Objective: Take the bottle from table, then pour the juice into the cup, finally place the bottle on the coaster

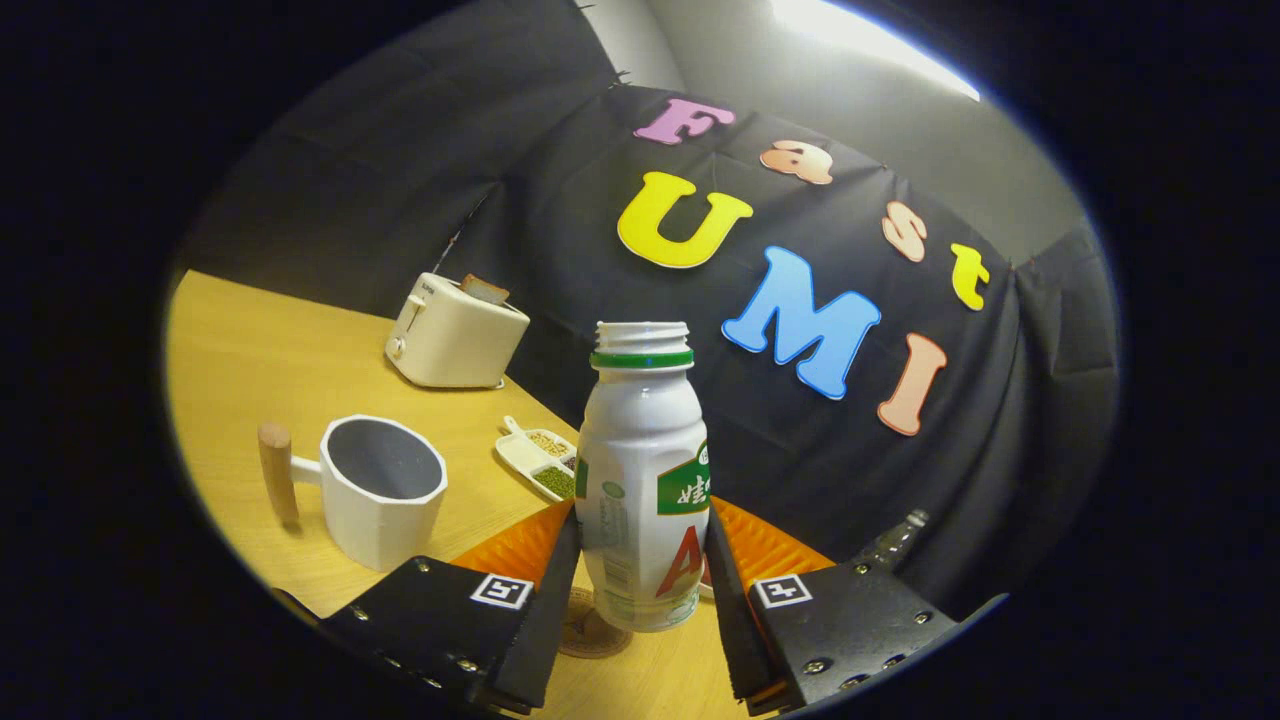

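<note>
A white plastic bottle (640,470) with a green neck ring and no cap stands upright between my fingers. My gripper (642,540) is shut on the bottle, both fingers pressing on its lower body. Its base is just over the right part of a round brown coaster (585,630) on the wooden table; whether it touches the coaster I cannot tell. A white faceted cup (385,490) with a wooden handle stands on the table to the left of my fingers, its mouth facing up. Its inside looks dark, and any liquid in it is hidden.
A cream toaster (455,335) with a slice of bread in it sits beyond the cup near the booth wall. A small white divided dish (538,458) of beans lies between the toaster and the bottle. A clear bottle (895,540) peeks out past the right finger.
</note>
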The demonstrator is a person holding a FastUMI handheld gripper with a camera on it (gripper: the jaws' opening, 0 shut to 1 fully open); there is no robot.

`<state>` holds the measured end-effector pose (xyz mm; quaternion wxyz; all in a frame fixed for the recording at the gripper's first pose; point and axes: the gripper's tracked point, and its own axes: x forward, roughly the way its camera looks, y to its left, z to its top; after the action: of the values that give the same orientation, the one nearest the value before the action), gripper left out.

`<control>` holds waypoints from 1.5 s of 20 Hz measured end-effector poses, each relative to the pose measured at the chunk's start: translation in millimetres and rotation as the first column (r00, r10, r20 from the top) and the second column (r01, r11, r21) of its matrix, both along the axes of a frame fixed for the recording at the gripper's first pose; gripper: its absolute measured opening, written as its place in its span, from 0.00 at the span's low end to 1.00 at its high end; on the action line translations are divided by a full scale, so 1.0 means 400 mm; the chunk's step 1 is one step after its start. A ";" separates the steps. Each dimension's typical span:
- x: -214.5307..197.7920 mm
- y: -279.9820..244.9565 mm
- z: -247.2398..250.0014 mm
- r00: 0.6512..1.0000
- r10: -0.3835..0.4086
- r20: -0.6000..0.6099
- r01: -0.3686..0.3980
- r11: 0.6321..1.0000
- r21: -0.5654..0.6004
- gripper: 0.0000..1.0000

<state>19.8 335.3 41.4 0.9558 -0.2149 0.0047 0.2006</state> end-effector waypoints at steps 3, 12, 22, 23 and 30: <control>0.012 0.000 -0.030 0.998 0.002 -0.063 0.005 0.994 0.105 0.66; 0.052 -0.016 -0.117 0.973 0.019 -0.230 0.056 0.948 0.313 0.66; 0.052 -0.038 -0.142 0.968 0.023 -0.251 0.085 0.907 0.412 0.66; 0.053 -0.036 -0.142 0.968 0.021 -0.248 0.086 0.906 0.415 0.66; 0.059 -0.034 -0.143 0.972 0.013 -0.233 0.090 0.900 0.426 0.66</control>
<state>43.6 321.7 -15.7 0.9763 0.0278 0.0747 0.2013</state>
